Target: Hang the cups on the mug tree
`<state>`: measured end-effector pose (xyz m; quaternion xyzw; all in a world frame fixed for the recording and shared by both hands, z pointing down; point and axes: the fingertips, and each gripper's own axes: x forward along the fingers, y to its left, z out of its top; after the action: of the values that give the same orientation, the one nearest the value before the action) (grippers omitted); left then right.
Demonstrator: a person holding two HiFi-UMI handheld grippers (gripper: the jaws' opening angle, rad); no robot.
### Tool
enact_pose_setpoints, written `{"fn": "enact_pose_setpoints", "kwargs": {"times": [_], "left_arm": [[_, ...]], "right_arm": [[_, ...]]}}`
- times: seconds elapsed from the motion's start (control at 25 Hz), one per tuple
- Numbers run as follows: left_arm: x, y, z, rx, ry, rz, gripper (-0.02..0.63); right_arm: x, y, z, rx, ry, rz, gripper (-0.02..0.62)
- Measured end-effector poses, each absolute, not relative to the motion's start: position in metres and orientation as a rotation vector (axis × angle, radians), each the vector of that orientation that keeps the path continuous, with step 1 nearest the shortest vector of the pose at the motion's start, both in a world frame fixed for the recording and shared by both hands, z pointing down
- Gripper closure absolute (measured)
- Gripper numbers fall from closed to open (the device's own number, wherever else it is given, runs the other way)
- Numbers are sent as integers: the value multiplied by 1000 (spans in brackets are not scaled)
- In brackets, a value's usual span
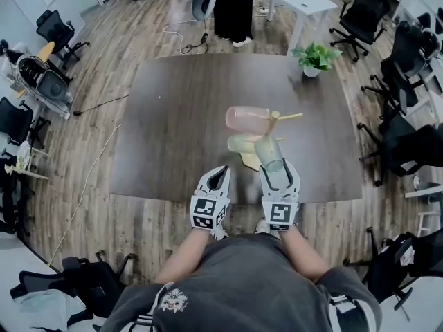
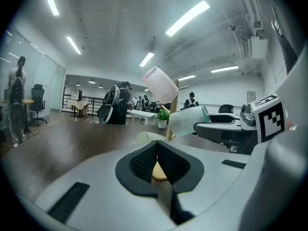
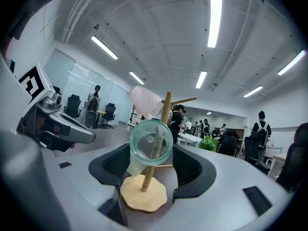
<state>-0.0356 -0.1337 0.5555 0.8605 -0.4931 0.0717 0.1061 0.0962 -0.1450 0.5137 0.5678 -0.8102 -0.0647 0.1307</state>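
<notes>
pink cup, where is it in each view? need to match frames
Head view: pink cup right of centre, lying sideways on the mug tree.
Left gripper view: pink cup upper centre, tilted at the tree's top.
Right gripper view: pink cup upper centre-left, just above the clear green cup held in the jaws.
Shared landmark: potted plant, visible in all three.
</notes>
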Motion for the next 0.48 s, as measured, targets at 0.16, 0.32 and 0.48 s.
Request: {"fn": "enact_pose_setpoints", "kwargs": {"times": [0.16,0.32,0.48], "left_arm": [[-37,-133,554,2545,-1453,214,598],[-40,-129,553,2550,-1455,199,598],[-45,-123,552,2560,-1439,194,598]], "right_arm": [[95,-143,513,1657,-2356,-190,302],[96,-138,512,1670,-2355,-180,302],[98,-130,512,1696,-2343,-162,302]]}}
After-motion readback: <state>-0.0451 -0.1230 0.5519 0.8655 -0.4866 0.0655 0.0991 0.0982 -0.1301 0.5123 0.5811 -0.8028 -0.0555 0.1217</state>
